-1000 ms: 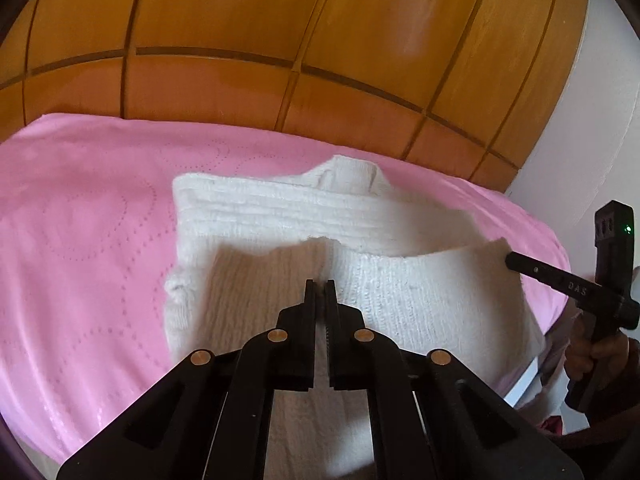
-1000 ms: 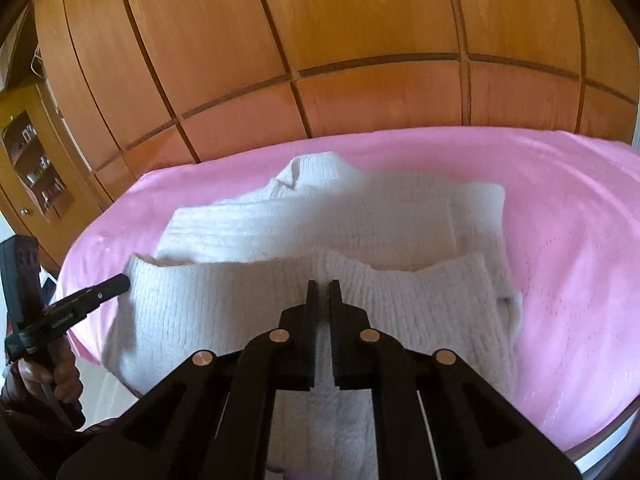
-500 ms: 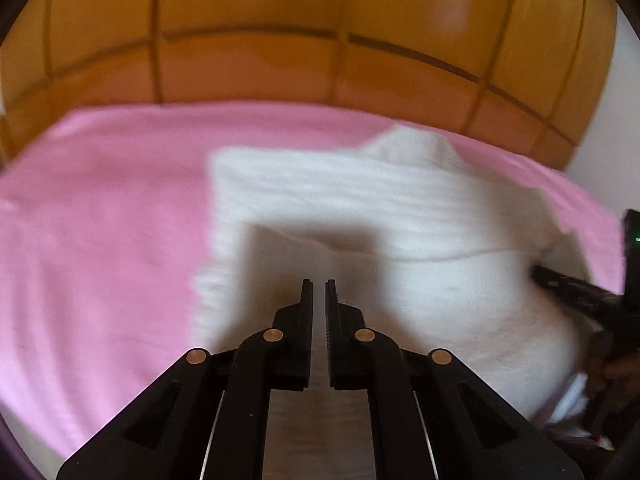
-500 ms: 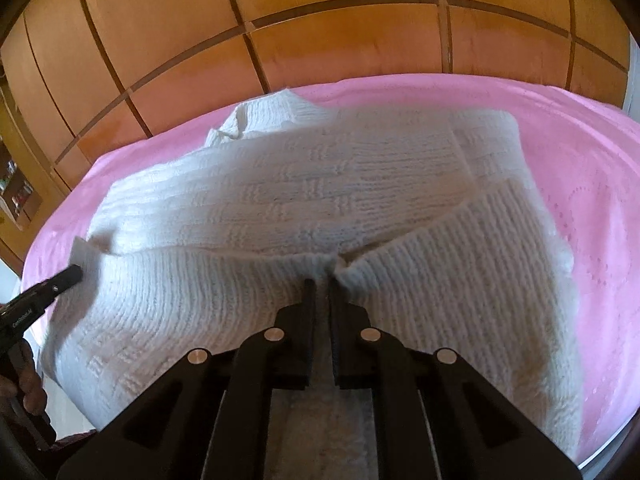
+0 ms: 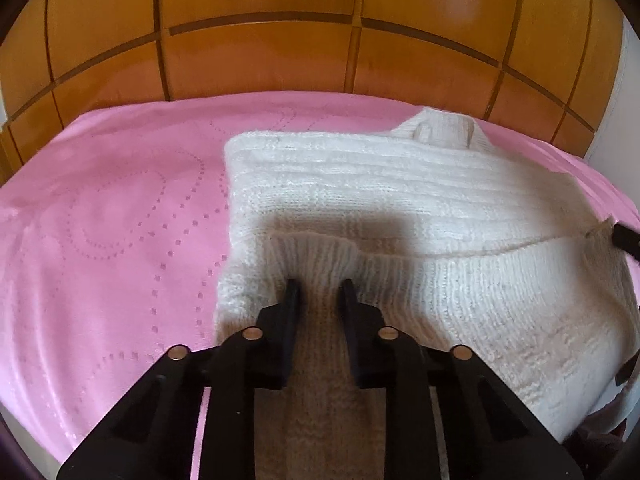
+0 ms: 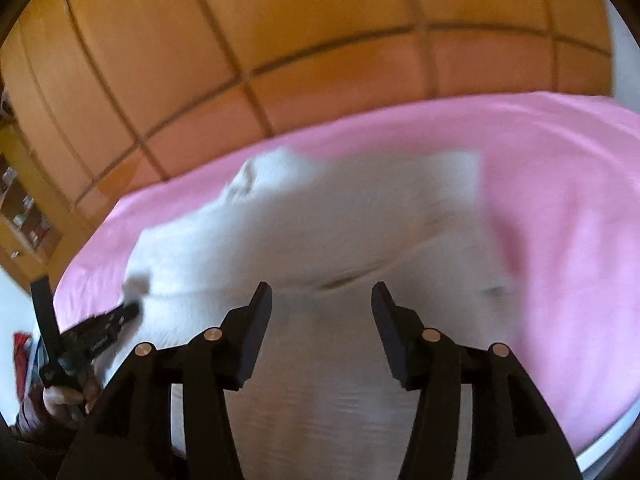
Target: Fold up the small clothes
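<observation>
So the white knit sweater (image 5: 400,208) is lying on the pink bedspread (image 5: 112,220), long axis running away from me toward the wooden headboard (image 5: 320,40), collar at the far end. My left gripper (image 5: 318,286) sits at the sweater's near-left corner, jaws partly apart with the folded-up hem bunched between them, looks loose, not really pinched. My right gripper (image 6: 322,292) is over the sweater's near edge, jaws wide apart, holding nothing. Both are about equally close, so I reckon either could take the hem.

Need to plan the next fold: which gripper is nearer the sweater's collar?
Hard to call. The collar sits far ahead of both; the left gripper and right gripper both hang open over the folded hem.
</observation>
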`<state>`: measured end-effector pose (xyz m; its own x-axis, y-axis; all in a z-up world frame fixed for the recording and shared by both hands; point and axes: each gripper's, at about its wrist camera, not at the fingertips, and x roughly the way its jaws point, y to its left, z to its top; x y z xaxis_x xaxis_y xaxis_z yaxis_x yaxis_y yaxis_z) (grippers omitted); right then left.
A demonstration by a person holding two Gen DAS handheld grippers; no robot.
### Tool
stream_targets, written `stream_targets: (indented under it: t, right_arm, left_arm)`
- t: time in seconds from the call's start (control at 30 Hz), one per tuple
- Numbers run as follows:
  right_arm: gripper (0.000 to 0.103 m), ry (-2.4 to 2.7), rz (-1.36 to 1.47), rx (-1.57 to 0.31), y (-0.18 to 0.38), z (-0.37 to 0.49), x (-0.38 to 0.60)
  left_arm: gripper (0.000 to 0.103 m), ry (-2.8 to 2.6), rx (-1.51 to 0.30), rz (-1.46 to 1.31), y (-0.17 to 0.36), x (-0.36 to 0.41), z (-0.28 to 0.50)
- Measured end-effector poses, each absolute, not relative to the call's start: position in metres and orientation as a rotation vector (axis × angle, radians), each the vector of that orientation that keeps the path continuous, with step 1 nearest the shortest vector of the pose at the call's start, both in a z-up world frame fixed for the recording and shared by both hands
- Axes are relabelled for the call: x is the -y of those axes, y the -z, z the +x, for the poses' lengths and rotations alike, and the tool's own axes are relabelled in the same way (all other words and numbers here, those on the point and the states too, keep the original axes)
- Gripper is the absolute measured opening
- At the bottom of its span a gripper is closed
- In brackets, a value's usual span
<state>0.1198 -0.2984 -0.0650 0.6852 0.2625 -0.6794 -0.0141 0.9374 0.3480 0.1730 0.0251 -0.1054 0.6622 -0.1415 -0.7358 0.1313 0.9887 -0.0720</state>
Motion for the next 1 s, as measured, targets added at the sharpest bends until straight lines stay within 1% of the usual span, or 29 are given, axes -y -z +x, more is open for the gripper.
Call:
stream_targets:
  t: [0.1,0.17,0.2,0.23,0.27,0.3,0.33,0.43,0.6,0.7,0.83,1.0]
  right_arm:
    - [0.054,-0.054,0.272,-0.798,0.065,0.114,0.320]
    - [0.053,-0.022,0.251,-0.822,0.073,0.116,0.328]
    - [0.051,-0.020,0.246,-0.836,0.078,0.118,0.328]
    - [0.045,-0.020,0.240,-0.849,0.081,0.120,0.327]
    - [0.024,-0.031,0.239,-0.858,0.085,0.123,0.326]
    - [0.012,-0.050,0.239,-0.871,0.086,0.125,0.322]
    - [0.007,-0.056,0.230,-0.876,0.086,0.124,0.319]
    - [0.006,-0.059,0.184,-0.856,0.074,0.116,0.313]
    - [0.006,-0.094,0.218,-0.773,0.034,0.097,0.320]
    - [0.006,-0.113,0.246,-0.724,0.012,0.103,0.325]
    - [0.006,-0.114,0.258,-0.691,0.002,0.140,0.324]
    - [0.006,-0.053,0.263,-0.715,0.014,0.205,0.329]
  left_arm:
    - [0.013,0.153,-0.819,-0.007,0.103,-0.024,0.167]
    - [0.010,0.152,-0.809,-0.020,0.100,-0.026,0.164]
    - [0.007,0.148,-0.803,-0.021,0.098,-0.026,0.162]
    - [0.006,0.144,-0.792,-0.021,0.095,-0.027,0.159]
    - [0.006,0.143,-0.783,-0.018,0.092,-0.027,0.157]
    - [0.005,0.141,-0.767,-0.010,0.088,-0.027,0.153]
    - [0.005,0.138,-0.745,0.003,0.083,-0.026,0.148]
    - [0.005,0.143,-0.702,0.012,0.070,-0.028,0.138]
    - [0.005,0.160,-0.652,-0.020,0.043,-0.040,0.118]
    - [0.005,0.172,-0.629,-0.026,0.029,-0.043,0.118]
    - [0.005,0.185,-0.612,-0.039,0.013,-0.041,0.147]
    - [0.004,0.168,-0.629,-0.042,0.013,-0.036,0.210]
